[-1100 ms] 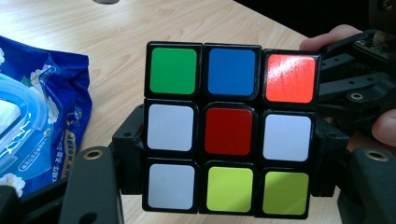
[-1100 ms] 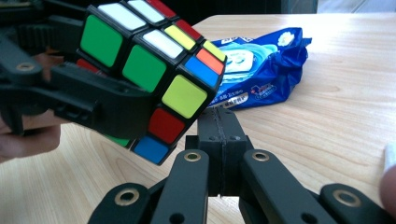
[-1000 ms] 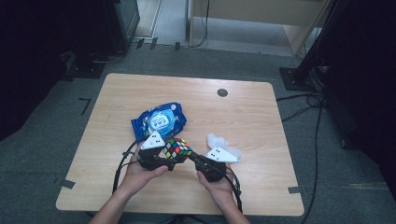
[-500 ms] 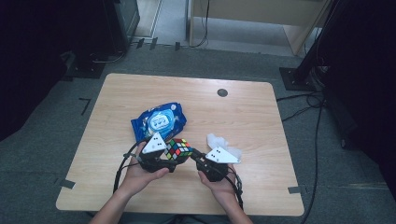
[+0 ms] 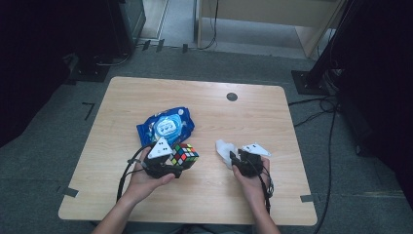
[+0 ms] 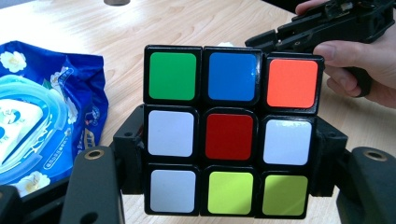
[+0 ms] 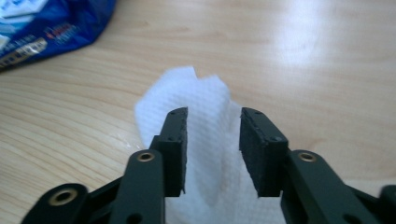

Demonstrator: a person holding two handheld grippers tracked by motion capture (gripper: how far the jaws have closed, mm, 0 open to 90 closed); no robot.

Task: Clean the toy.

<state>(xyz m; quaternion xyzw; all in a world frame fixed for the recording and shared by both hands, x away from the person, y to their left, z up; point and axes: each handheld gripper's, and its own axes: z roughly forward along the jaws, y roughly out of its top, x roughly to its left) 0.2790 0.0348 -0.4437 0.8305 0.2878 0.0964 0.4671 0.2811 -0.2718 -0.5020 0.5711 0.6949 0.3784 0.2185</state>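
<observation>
The high view is dim with dark edges; glare whitens the table and the near jaws blur

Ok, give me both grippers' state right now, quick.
Left gripper: shut on the Rubik's cube.
Right gripper: open, jaws have just been opening; the white wipe lies between them, not pressed.
</observation>
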